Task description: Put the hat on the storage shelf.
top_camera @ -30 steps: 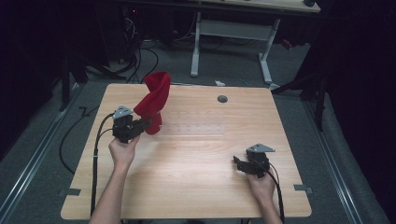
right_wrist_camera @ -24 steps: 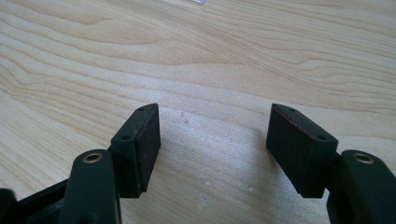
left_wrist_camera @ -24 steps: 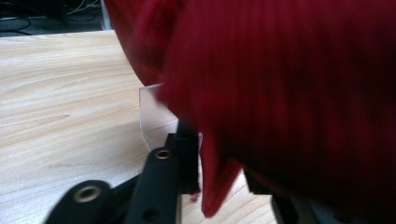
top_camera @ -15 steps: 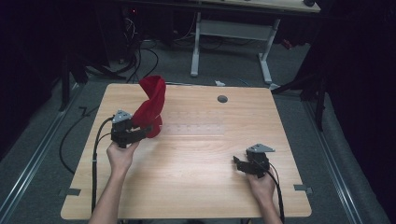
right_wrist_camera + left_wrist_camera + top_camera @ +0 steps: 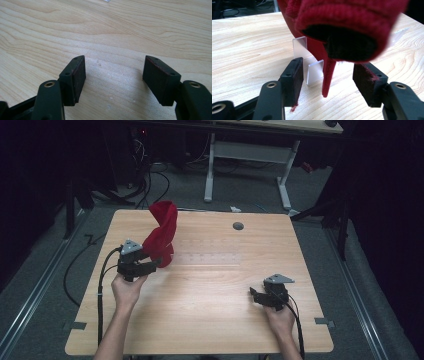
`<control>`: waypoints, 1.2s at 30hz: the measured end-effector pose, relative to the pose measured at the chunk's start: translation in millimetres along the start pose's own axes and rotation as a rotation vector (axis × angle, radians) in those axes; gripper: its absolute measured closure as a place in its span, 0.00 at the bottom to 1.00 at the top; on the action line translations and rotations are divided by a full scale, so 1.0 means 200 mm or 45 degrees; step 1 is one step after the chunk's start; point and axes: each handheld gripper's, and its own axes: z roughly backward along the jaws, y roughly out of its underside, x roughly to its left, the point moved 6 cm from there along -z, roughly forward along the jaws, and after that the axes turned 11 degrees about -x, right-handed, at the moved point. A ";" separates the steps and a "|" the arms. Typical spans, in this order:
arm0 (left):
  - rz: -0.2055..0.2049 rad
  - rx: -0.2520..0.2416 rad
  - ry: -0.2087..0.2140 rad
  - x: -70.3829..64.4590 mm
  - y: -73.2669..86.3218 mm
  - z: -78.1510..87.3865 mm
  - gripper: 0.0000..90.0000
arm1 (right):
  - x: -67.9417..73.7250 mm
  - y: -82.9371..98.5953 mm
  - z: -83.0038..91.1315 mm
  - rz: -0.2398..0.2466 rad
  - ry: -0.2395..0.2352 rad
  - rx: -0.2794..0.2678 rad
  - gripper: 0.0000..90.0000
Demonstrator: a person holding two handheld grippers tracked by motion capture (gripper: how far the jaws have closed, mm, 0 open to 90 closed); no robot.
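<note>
Red knitted cloth [image 5: 161,234] stands twisted upright at the rear left of the wooden surface [image 5: 210,320], draped over small clear plastic plates [image 5: 315,72] that show in the left gripper view. Left gripper [image 5: 156,264] sits just beside the cloth's lower edge, its fingers [image 5: 292,81] spread apart and released, a thin red tail of the cloth hanging between them without being pinched. Right gripper [image 5: 253,295] rests well apart at the front right, fingers [image 5: 74,79] likewise spread wide over bare wood, grasping nothing.
</note>
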 end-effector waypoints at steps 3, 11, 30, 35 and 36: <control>-0.011 -0.012 -0.001 -0.01 -0.01 0.01 0.47 | 0.00 0.00 0.00 0.002 -0.001 -0.001 0.39; -0.017 -0.036 0.012 -0.03 -0.04 0.04 0.44 | 0.00 0.00 0.00 0.000 0.000 0.000 0.39; 0.012 -0.084 0.024 -0.04 -0.08 0.14 0.43 | 0.00 0.00 0.00 0.000 0.000 -0.001 0.39; 0.009 -0.089 0.028 -0.04 -0.08 0.16 0.42 | 0.00 0.00 0.00 0.001 0.000 -0.001 0.39; 0.011 -0.092 0.029 -0.04 -0.08 0.17 0.42 | 0.00 0.00 0.00 0.001 0.000 -0.001 0.39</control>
